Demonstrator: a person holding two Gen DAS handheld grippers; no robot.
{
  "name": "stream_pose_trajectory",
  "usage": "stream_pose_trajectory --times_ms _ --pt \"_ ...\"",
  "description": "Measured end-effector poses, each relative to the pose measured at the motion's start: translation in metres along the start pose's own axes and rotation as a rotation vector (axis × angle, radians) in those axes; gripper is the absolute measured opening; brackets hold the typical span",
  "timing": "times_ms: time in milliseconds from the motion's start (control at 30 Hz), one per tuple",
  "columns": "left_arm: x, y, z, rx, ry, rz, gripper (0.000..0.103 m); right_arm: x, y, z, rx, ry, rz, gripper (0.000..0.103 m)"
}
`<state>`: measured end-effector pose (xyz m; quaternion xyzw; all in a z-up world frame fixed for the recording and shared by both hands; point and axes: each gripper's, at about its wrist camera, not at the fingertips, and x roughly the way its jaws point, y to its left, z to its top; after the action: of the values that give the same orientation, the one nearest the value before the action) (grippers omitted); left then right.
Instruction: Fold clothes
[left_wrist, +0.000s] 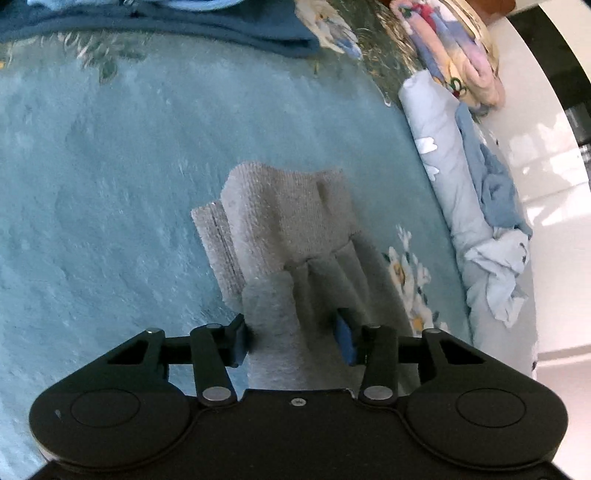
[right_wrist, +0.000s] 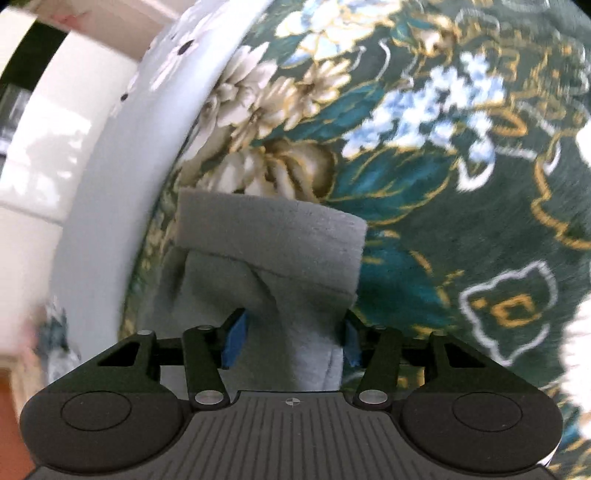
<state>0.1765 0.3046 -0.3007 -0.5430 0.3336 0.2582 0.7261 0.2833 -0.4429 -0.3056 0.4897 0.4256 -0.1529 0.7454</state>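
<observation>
A bed spread with a plush teal blanket (left_wrist: 110, 177) over a dark green floral cover (right_wrist: 461, 192) carries everything here, its right edge meeting a pale floor; a rolled pale-blue sheet with a white print (left_wrist: 439, 155) lies along that edge, and a folded dark blue garment (left_wrist: 166, 26) sits at the far edge. The small grey knitted garment (left_wrist: 284, 221) lies near the right edge of the bed, partly folded, with a ribbed band showing at its left side. Its long axis runs from the left gripper (left_wrist: 295, 339) away and slightly left toward the far edge. The left gripper stands part-open with the near end of the grey knit between its blue pads – the left pad touches the cloth, the right stands clear, so I would not call it a firm pinch. In the right wrist view the right gripper (right_wrist: 291, 339) is likewise part-open around a bunched neck of the same grey cloth, whose free end hangs folded over toward the bed's edge. To do this fold well, both should close squarely on matching corners, carry them level and parallel, and lay edge on edge without dragging the lower layer.
</observation>
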Motion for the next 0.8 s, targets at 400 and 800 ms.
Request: stream_pose_trajectory --times_ms 400,800 --pt "-0.015 -0.048 0.011 -0.005 -0.072 -0.062 0.005 -0.040 0.026 0.007 0.027 -0.061 0.069 0.011" --pt "0.000 0.000 0.002 0.050 0.008 0.077 0.009 -0.030 -0.013 0.001 0.022 -0.004 -0.069 0.011"
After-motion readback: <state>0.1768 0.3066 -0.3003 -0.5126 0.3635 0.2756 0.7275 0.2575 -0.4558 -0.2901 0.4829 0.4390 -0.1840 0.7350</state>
